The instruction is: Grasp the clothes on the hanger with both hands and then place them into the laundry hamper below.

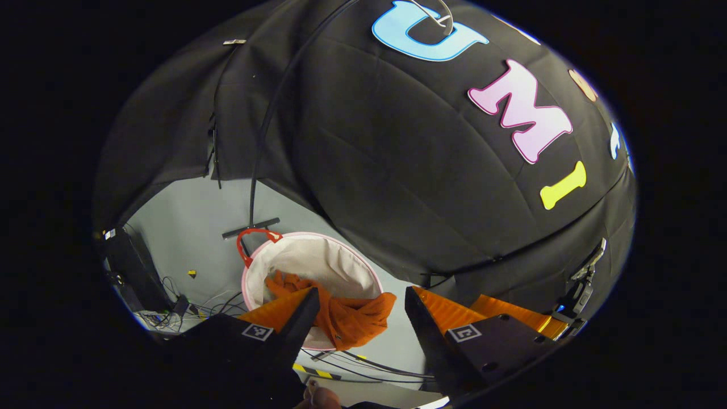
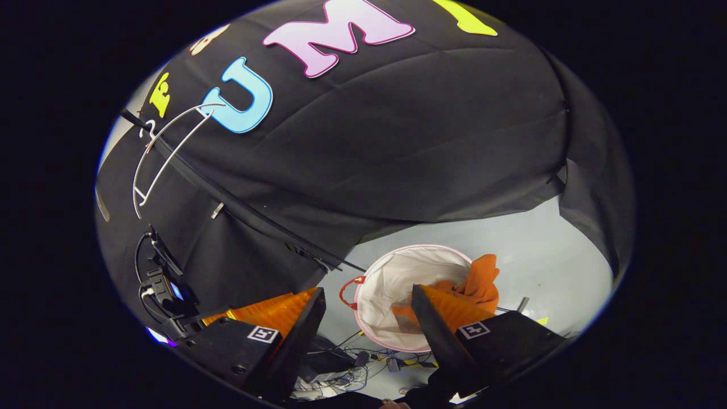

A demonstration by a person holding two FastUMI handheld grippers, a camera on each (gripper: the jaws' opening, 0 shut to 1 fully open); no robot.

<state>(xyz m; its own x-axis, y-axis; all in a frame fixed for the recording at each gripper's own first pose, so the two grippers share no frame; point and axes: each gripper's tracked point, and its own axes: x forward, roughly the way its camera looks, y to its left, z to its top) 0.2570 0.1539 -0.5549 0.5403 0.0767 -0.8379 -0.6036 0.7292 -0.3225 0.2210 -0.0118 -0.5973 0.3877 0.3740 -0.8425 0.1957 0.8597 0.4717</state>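
In round hamper (image 1: 341,261), crumpled clothes (image 1: 346,315)

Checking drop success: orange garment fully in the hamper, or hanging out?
Partly out. The orange garment lies inside the hamper, but one end drapes over the rim; the right gripper view shows it over the edge too.

Left gripper (image 1: 359,309) held high over the laundry hamper (image 1: 363,267), tilted down toward it, jaws spread wide with nothing between the fingers (image 1: 298,324). Right gripper (image 2: 369,312) also raised above the hamper (image 2: 372,295), angled down at it, jaws parted, nothing gripped. A bit of a hand (image 1: 318,396) shows under the left gripper at the bottom edge of the left gripper view.
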